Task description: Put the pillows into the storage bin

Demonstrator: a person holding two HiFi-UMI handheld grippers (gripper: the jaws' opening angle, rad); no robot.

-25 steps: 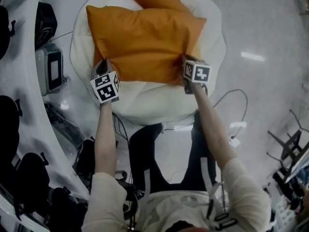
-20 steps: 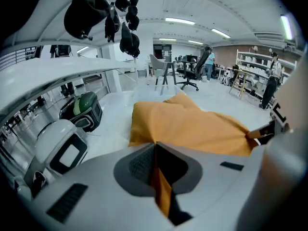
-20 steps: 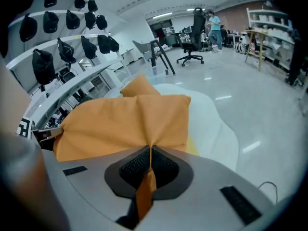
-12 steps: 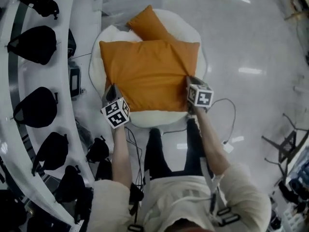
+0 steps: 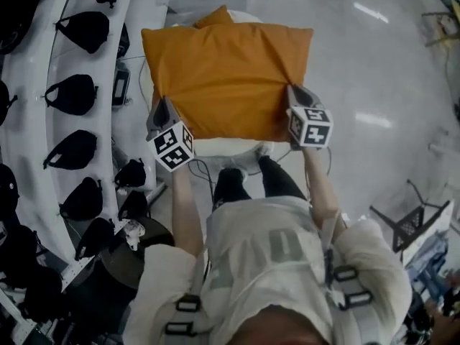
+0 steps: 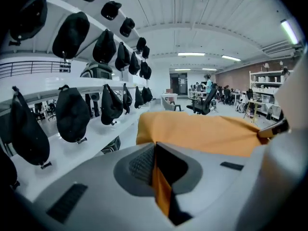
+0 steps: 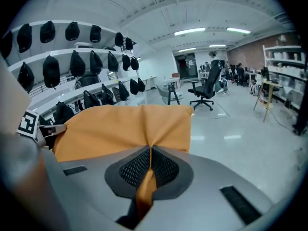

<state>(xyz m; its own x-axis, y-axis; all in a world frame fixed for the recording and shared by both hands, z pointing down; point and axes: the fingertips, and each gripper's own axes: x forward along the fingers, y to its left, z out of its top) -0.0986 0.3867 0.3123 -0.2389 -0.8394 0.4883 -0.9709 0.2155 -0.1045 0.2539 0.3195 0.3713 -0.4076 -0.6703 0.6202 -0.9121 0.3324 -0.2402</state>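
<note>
Now the large orange pillow [image 5: 226,77] hangs clear of the white round cushion [image 5: 224,146], on which it lay flat a second ago. It is raised and stretched taut between the two claws. On inspection, the left claw [image 5: 159,111] is pressed together on the pillow's near left corner, with a fold of orange cloth nipped in it. The right claw [image 5: 297,96] pinches the near right corner in the same way, the cloth gathered into its jaws. A second orange pillow [image 5: 215,16] stays on the cushion, beyond and below the claws.

Judgement: the pick-up is complete and both grips look sound. The carry to the storage bin remains, and that bin cannot be identified with certainty in these views.
</note>
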